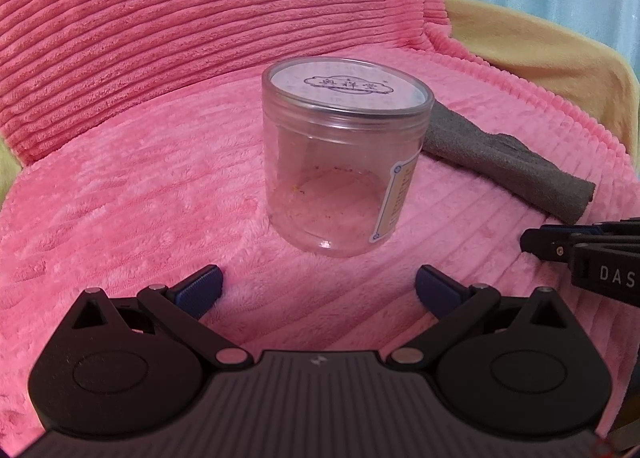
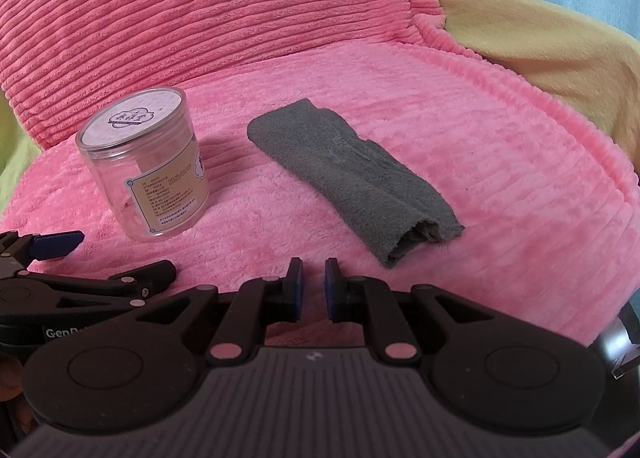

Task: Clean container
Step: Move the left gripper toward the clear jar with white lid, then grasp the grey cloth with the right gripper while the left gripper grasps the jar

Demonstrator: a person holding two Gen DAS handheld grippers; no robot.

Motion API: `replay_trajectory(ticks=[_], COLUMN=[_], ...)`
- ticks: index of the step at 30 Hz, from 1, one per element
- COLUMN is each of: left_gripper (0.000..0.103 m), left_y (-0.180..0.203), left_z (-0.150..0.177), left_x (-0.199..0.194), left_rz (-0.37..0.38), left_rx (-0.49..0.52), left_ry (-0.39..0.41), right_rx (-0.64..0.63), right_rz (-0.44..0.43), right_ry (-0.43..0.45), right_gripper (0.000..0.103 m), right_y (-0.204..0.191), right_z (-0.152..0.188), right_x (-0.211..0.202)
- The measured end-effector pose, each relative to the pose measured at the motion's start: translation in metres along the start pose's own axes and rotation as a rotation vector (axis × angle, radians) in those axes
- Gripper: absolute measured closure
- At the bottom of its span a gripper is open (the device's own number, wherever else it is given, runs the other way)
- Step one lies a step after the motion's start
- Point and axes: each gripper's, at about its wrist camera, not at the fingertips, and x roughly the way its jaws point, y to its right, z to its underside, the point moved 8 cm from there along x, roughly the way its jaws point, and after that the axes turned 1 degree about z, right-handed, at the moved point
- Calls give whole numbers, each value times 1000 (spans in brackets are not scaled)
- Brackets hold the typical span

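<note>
Nothing of the cleaning looks begun. The clear round plastic jar [image 1: 344, 161], lid on and specks at its bottom, stands upright on the pink ribbed plush blanket [image 1: 140, 185] ahead of my left claw [image 1: 320, 290], spread wide and empty. My right claw [image 2: 313, 286], nearly pressed together and empty, faces the folded grey cloth [image 2: 352, 173], untouched beside the jar.

I see a lidded jar [image 2: 146, 167] standing upright on the blanket [image 2: 500, 185]. A folded cloth [image 2: 352, 173] lies just right of it.
</note>
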Motion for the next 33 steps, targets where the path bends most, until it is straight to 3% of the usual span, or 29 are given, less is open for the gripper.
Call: replay_trajectory(ticks=[11, 19, 29, 33], left_gripper=[0, 0, 1, 5], left_y=[1, 16, 18, 16], left_z=[-7, -22, -37, -40], left_x=[-10, -8, -7, 0], left_rz=[-19, -8, 54, 74], left_rx=[48, 158, 149, 126], left_ry=[74, 160, 208, 193], right_rx=[5, 5, -51, -127], right_rz=[-7, -7, 1, 15], right_ry=[-2, -2, 5, 71], right_gripper=[93, 93, 93, 93], right_y=[2, 1, -1, -1], right_z=[-2, 0, -1, -8], right_x=[-1, -1, -3, -12])
